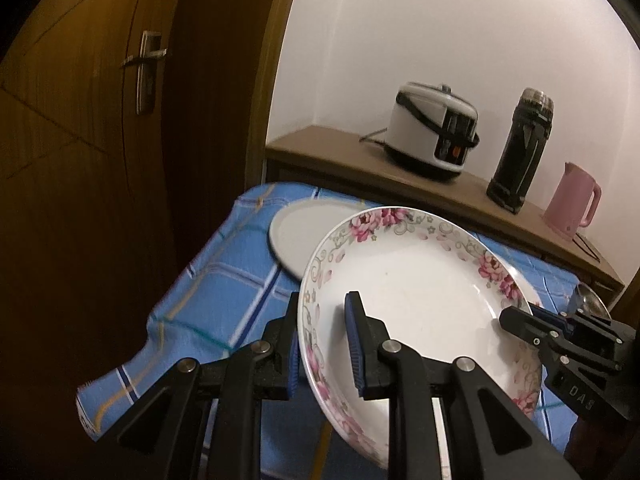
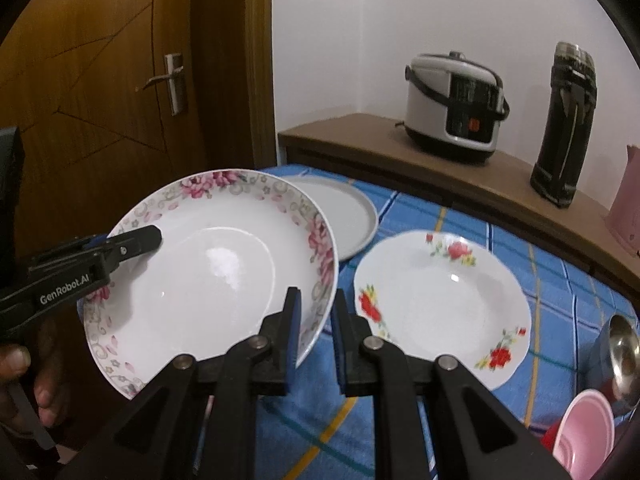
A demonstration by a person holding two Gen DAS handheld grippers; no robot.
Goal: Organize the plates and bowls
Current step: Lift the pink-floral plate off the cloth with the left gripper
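Note:
A white plate with a pink floral rim point(image 1: 420, 280) point(image 2: 216, 272) hangs above the table, held from both sides. My left gripper point(image 1: 324, 344) is shut on its left rim, which runs between the blue pads; it also shows in the right wrist view point(image 2: 136, 240). My right gripper point(image 2: 316, 332) is shut on the plate's right rim and appears in the left wrist view point(image 1: 516, 320). Behind and below lies a plain grey plate point(image 1: 296, 232) point(image 2: 344, 216), partly hidden by the held plate. To its right, a white plate with red flowers point(image 2: 440, 300) rests on the cloth.
The table point(image 1: 224, 280) point(image 2: 560, 300) has a blue checked cloth. A steel bowl point(image 2: 624, 348) and a pink bowl point(image 2: 588, 432) sit at its right edge. A rice cooker point(image 2: 456, 108), a dark flask point(image 2: 564, 128) and a pink kettle point(image 1: 572, 200) stand on the wooden shelf behind. A wooden door point(image 1: 100, 120) stands to the left.

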